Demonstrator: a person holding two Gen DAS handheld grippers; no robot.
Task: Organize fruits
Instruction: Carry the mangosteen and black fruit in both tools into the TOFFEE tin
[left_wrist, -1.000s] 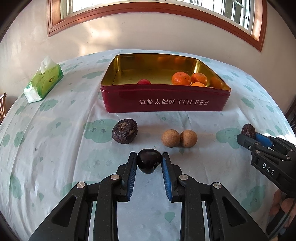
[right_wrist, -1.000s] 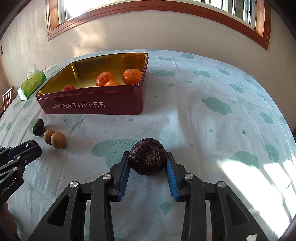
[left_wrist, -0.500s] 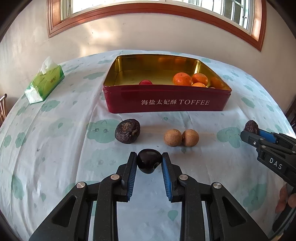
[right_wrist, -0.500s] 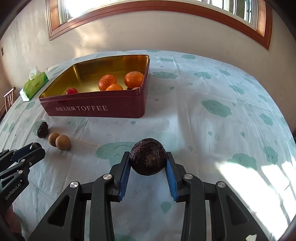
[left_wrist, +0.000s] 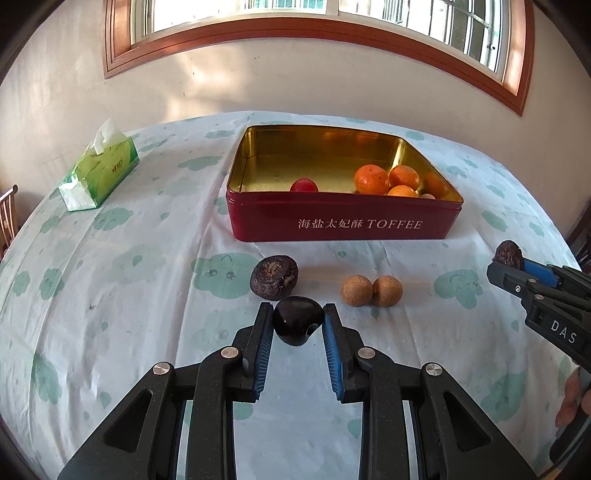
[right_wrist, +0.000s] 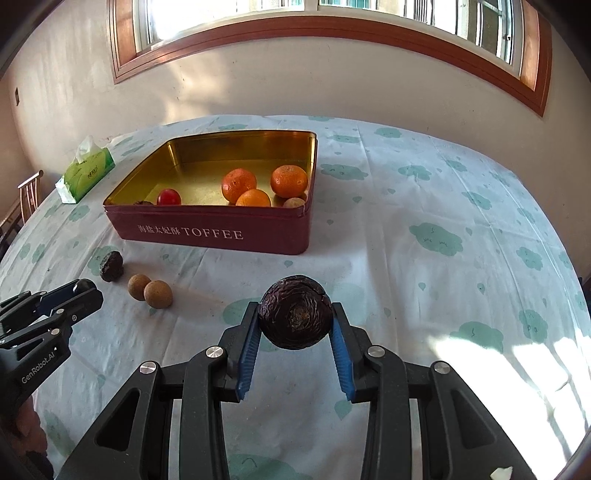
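My left gripper (left_wrist: 297, 323) is shut on a smooth dark chestnut (left_wrist: 296, 320), held above the tablecloth in front of the red TOFFEE tin (left_wrist: 343, 221). My right gripper (right_wrist: 295, 325) is shut on a wrinkled dark round fruit (right_wrist: 295, 314), also held above the cloth, to the right of the tin (right_wrist: 221, 232). The tin holds three oranges (right_wrist: 239, 183), a small red fruit (right_wrist: 168, 196) and a pale brown one (right_wrist: 294, 202). On the cloth lie another wrinkled dark fruit (left_wrist: 274, 277) and two brown longans (left_wrist: 371, 290).
A green tissue pack (left_wrist: 98, 170) lies at the far left of the table. A wall with a wood-framed window stands behind the table. A chair back (right_wrist: 27, 195) shows at the left edge. The right gripper also shows in the left wrist view (left_wrist: 517, 266).
Both grippers have risen and drawn a little back from the tin, each still holding its fruit. The loose fruits on the cloth have not moved.
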